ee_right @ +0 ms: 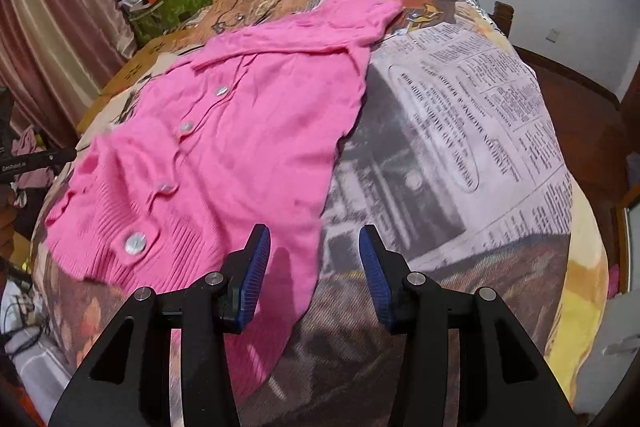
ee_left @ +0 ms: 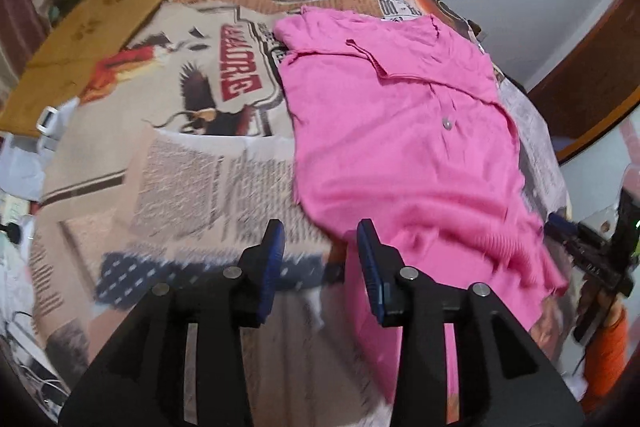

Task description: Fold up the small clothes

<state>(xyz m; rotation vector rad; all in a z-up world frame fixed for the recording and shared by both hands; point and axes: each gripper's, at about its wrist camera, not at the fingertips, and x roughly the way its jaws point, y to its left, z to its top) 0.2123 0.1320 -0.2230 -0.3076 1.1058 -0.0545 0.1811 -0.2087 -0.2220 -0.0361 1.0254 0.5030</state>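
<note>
A small pink knitted cardigan (ee_left: 404, 131) with pearly buttons lies spread on a bed covered by a newspaper-print blanket (ee_left: 192, 179); one sleeve is folded across its upper part. It also shows in the right wrist view (ee_right: 240, 147). My left gripper (ee_left: 320, 247) is open and empty, above the cardigan's lower left edge. My right gripper (ee_right: 314, 251) is open and empty, above the cardigan's lower right edge, where the hem hangs over the bed's near side. The right gripper's body (ee_left: 596, 259) shows at the right of the left wrist view.
A flat cardboard sheet (ee_left: 84, 43) lies on the bed's far left. A cluttered green bag (ee_right: 172, 7) and a curtain (ee_right: 60, 7) stand at the back left. A wooden bed frame (ee_right: 580, 115) runs along the right. A white device (ee_left: 48, 123) sits at the left edge.
</note>
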